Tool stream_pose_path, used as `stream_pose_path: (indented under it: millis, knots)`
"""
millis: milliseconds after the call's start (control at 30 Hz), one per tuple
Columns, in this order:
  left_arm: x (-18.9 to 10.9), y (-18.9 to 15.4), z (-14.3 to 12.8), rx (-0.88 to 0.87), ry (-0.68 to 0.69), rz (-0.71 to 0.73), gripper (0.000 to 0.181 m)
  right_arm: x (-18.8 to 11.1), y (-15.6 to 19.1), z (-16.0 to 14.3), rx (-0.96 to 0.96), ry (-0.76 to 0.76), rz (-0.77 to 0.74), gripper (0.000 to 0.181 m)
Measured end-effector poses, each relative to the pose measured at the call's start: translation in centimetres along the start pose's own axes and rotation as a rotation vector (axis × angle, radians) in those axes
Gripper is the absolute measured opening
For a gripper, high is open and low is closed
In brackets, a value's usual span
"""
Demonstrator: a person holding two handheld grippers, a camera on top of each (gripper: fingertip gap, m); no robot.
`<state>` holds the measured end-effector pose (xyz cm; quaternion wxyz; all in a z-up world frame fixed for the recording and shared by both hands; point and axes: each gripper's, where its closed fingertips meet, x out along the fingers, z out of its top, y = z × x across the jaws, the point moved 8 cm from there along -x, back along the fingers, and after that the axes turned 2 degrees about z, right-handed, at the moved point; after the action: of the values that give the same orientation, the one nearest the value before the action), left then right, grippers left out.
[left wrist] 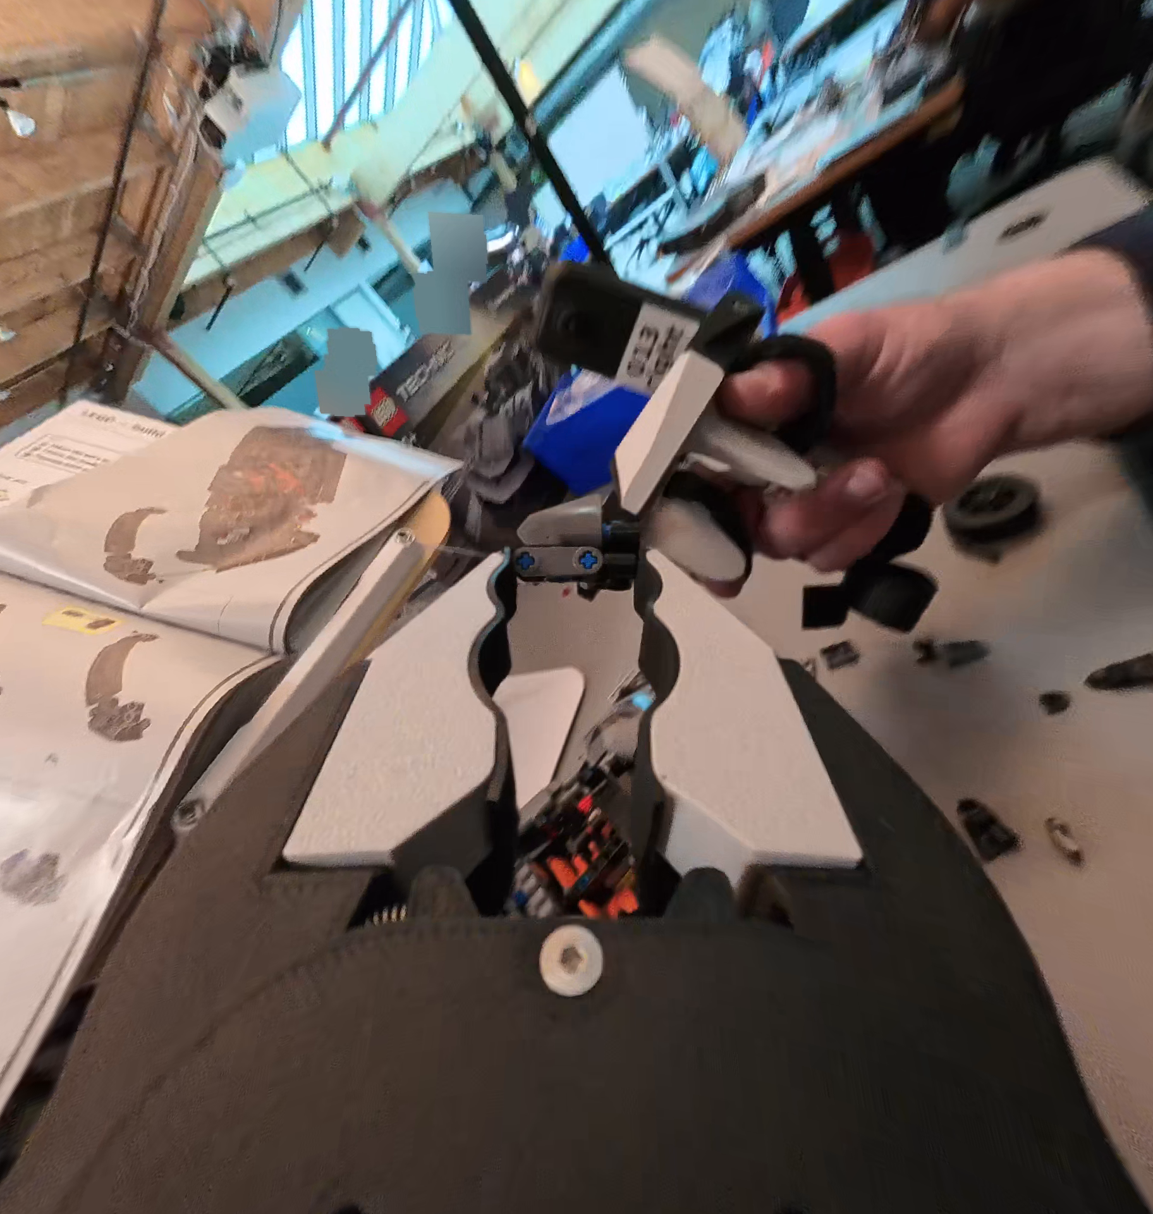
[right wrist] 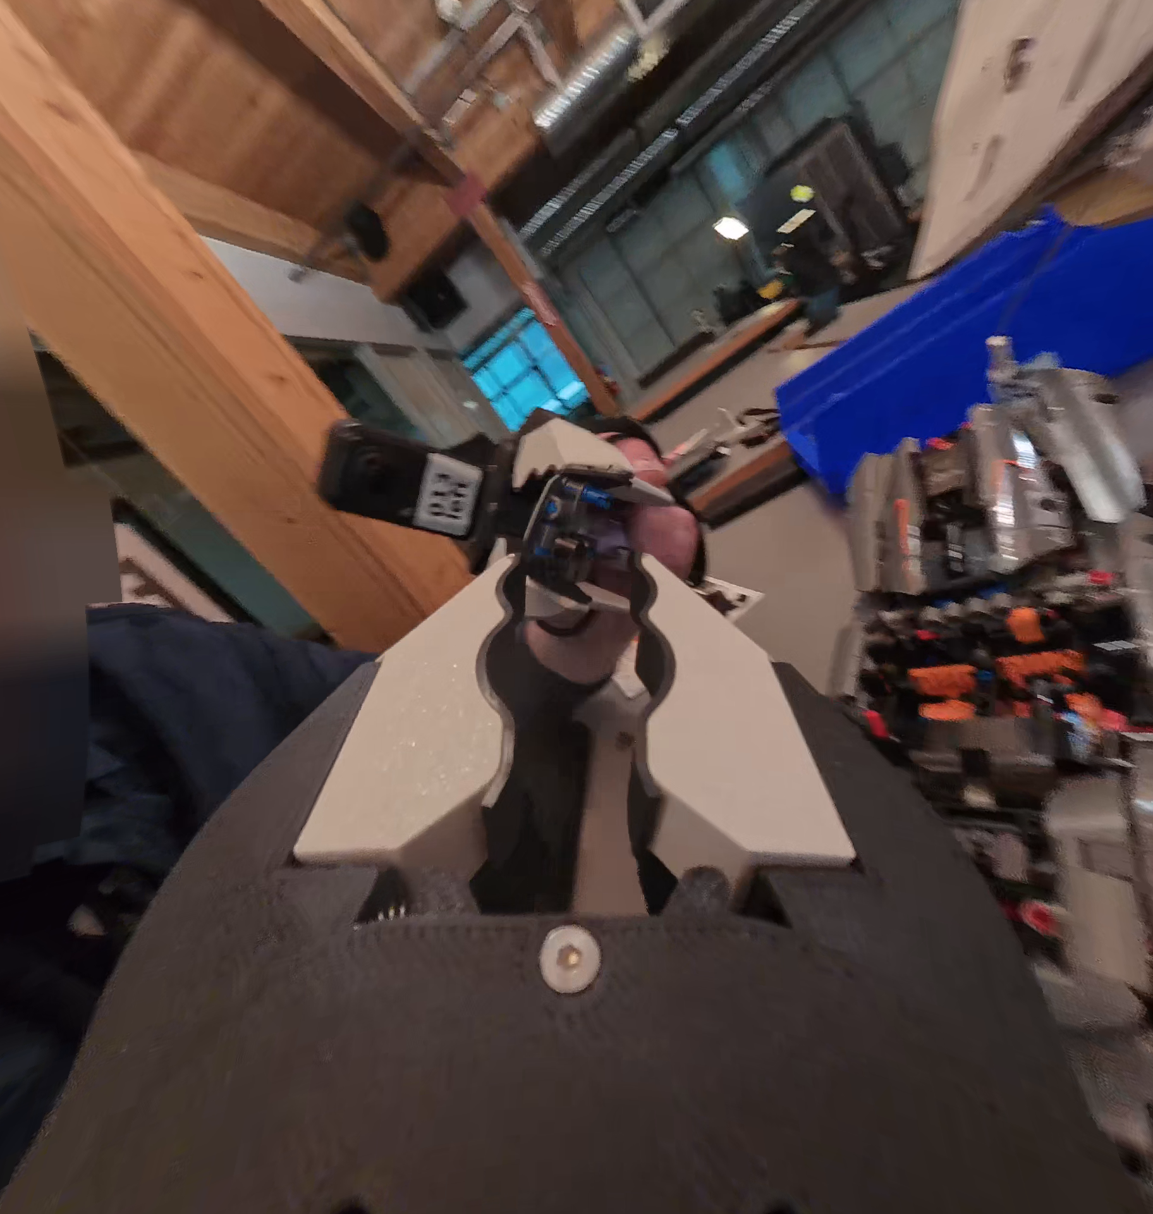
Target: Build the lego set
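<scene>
1. Both grippers are up off the table, tips meeting on one small lego sub-assy (left wrist: 564,558): a short grey beam w/ two blue cross pins, a pale curved panel on top and a black connector at its right end.
2. Left gripper (left wrist: 572,566): fingers narrow, clamped across the beam. Beam's long axis runs left-to-right between the tips, i.e. across the jaw gap, one blue pin by each fingertip.
3. Right gripper (left wrist: 653,519), seen from the left wrist view, comes in from the upper right with the person's hand (left wrist: 941,407) behind it. Its white fingers sit at the black-connector end, touching or just beside it.
4. From the right wrist view, the right gripper (right wrist: 577,578) has the piece (right wrist: 564,525) at its very tips, gap narrow. Can't tell for sure if it pinches the part or only rests against it; motion blur.
5. Key relation, my read: the part lies straight ahead of both tip pairs, the right one nearer the connector end, so any push goes along the beam's long axis toward the left fingers.
6. Around: instruction booklet (left wrist: 167,525) open at left, loose black pieces (left wrist: 1125,673) and a wheel (left wrist: 991,509) scattered on the white table (left wrist: 955,755) at right. The big part-built model (right wrist: 994,624) stands off to the right in the right wrist view.
7. Risk, prob.: small part twisting out if the squeeze is uneven.
</scene>
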<state>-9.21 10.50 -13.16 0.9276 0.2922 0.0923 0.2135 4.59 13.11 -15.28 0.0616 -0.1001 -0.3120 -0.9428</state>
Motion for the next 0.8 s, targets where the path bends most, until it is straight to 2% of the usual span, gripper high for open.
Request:
stream_pose_path:
  millis: [233,367,500,567,600,733,800]
  knots:
    - [-0.3,-0.4,1.1,-0.065,-0.125,-0.07,0.032,0.9,1.3,-0.2,0.036,-0.025,0.209,0.021]
    - [-0.4,-0.5,1.3,-0.08,-0.151,-0.079,0.032,1.0,1.7,-0.2,0.019,-0.041,0.221,0.017]
    - [-0.3,-0.1,0.7,-0.048,-0.088,-0.053,0.034,0.9,2.0,0.2,-0.126,-0.031,0.055,0.015]
    - [-0.2,0.4,0.0,-0.018,-0.029,0.0,0.049,0.7,2.1,0.5,-0.228,-0.02,-0.081,0.014]
    - [-0.2,0.5,-0.2,-0.005,-0.014,0.011,0.051,0.7,2.1,0.6,-0.281,0.0,-0.159,0.015]
    - [0.3,0.2,-0.5,0.152,0.102,0.09,0.051,0.9,2.2,0.5,-0.475,0.085,-0.415,0.015]
    - [0.7,-0.2,-0.8,0.256,0.165,0.136,0.044,1.3,2.2,0.1,-0.551,0.152,-0.497,0.015]
